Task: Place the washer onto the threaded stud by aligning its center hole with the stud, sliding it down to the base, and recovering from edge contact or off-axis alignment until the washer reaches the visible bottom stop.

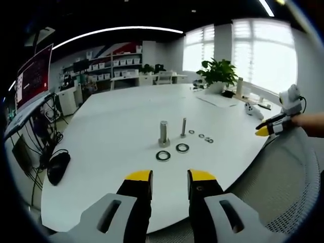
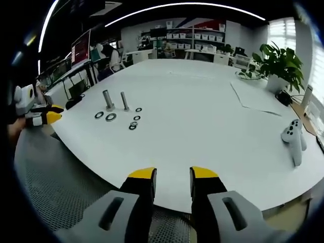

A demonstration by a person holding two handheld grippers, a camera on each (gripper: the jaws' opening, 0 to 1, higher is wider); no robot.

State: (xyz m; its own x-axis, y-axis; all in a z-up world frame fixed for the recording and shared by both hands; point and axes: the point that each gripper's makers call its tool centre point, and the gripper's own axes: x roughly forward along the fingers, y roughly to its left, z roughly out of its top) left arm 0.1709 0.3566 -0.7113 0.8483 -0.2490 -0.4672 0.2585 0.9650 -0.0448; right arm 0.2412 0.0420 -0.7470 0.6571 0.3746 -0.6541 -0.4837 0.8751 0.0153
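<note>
While washers (image 1: 163, 155) lie loose (uncontained), studs (image 1: 164, 134) upright — table (image 1: 116, 121).

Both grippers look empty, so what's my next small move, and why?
Probably ease the left gripper forward to the nearest large washer. Its jaws stand open and empty, that washer lies flat just ahead on the table, and the big stud stands right behind it.

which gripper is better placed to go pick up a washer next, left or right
Probably left. The left gripper faces the large washers and studs straight ahead; the right gripper sits at the table edge, with them off to its side.
</note>
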